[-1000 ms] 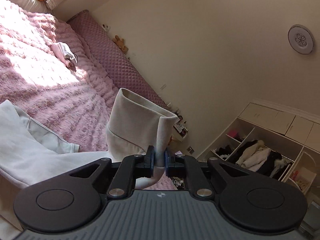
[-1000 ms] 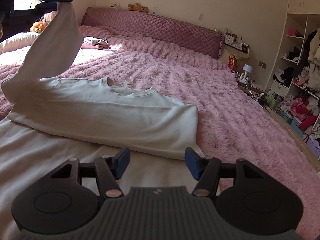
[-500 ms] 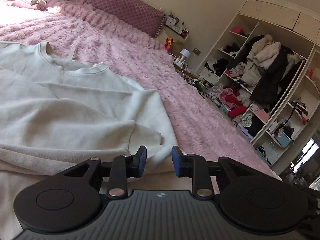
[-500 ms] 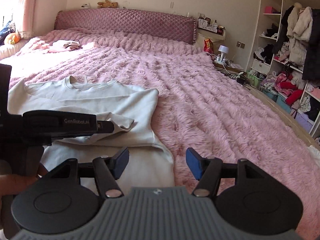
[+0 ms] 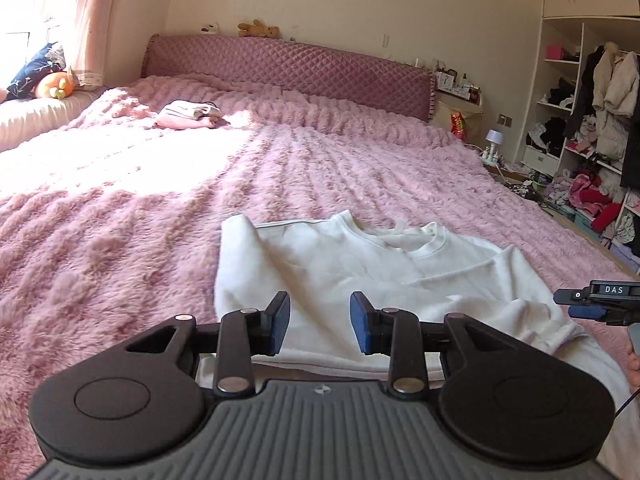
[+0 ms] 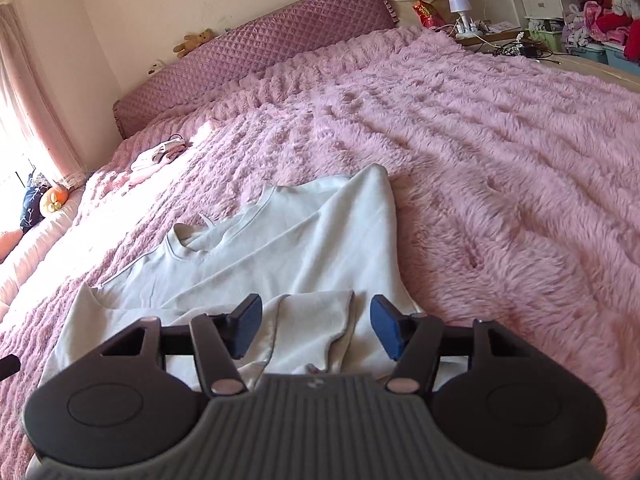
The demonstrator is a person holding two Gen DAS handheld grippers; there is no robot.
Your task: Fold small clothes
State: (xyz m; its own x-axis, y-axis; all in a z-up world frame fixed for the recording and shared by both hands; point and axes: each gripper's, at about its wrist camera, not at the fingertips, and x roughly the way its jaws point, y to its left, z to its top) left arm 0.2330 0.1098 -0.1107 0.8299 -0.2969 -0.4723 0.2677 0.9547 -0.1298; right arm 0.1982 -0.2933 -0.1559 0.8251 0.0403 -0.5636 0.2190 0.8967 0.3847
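Note:
A white sweatshirt lies flat on the pink fluffy bedspread, both sleeves folded across its body, collar toward the headboard. My left gripper is open and empty, hovering over the shirt's left lower part. My right gripper is open and empty, just above the folded sleeve cuff on the sweatshirt. The tip of the right gripper also shows at the right edge of the left wrist view.
A small pile of folded pink and white clothes lies near the quilted headboard. A nightstand with a lamp and cluttered open shelves stand to the right. A window with pink curtain is at left.
The left gripper carried the sleeve across the shirt, let it go and opened wider, then drew back to the shirt's left side. The right gripper moved over the folded cuff.

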